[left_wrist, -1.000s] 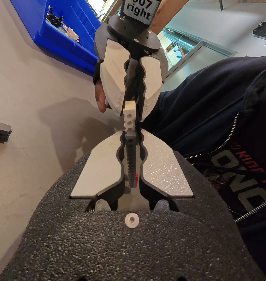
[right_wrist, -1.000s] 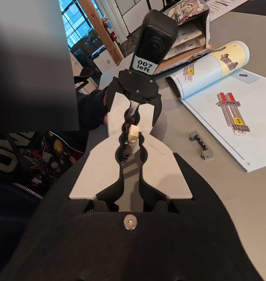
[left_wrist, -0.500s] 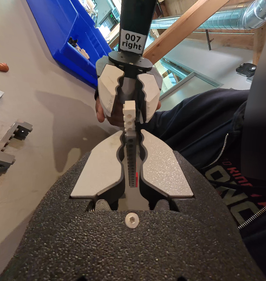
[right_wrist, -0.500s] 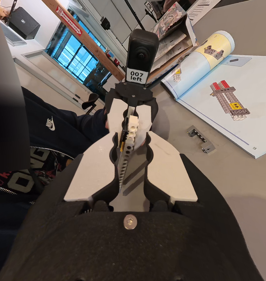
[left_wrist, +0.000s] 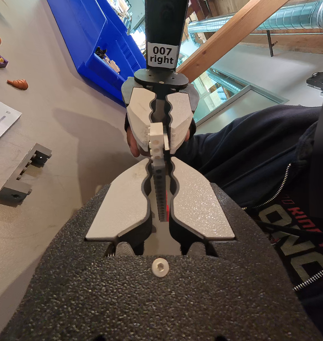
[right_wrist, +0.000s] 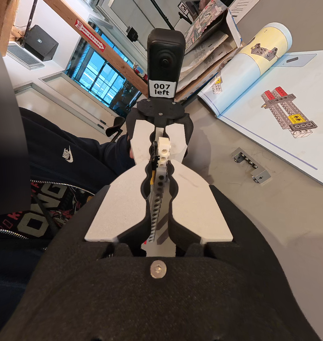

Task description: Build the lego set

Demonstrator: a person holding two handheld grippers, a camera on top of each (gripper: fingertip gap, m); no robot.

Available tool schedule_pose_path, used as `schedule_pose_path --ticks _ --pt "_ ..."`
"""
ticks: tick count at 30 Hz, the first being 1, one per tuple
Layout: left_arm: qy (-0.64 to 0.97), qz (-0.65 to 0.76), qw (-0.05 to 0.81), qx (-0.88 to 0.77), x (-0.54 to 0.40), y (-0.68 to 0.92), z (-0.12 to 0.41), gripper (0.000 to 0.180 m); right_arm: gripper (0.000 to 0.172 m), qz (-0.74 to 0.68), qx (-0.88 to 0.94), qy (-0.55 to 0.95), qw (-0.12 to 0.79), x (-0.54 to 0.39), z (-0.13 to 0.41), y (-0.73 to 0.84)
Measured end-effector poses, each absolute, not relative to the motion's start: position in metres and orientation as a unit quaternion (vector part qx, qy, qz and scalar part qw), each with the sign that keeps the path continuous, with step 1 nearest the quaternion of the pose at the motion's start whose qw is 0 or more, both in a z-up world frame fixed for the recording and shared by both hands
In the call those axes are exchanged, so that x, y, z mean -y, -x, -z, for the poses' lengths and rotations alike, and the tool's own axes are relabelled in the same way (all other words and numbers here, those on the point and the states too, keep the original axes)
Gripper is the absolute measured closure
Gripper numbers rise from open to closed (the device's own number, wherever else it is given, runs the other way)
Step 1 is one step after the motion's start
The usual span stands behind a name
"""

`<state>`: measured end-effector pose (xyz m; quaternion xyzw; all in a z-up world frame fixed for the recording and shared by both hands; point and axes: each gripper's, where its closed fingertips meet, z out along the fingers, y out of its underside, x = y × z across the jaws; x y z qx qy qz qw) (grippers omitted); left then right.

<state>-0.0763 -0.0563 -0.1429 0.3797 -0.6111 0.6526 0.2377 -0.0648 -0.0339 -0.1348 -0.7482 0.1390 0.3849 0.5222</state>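
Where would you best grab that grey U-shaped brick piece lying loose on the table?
Probably across the long middle bar of the grey U-shaped brick piece, coming from above: it lies flat, the bar is narrow with straight sides, and its blocky ends are wider.

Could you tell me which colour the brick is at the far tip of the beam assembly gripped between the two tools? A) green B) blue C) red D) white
D: the brick capping the grey beam is white, and it sits between the right tool's fingers.
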Motion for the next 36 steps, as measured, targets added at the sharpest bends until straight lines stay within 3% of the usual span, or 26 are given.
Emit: schedule_pose_path --ticks 12,36 --pt "-0.373 -0.696 0.248 0.562 0.047 0.07 0.125 0.16 0.156 -0.357 -0.125 0.733 0.565 0.034 0.12 0.059" --pt "-0.313 -0.756 0.133 0.559 0.037 0.07 0.096 0.163 0.156 -0.289 -0.083 0.716 0.63 0.033 0.093 0.064"
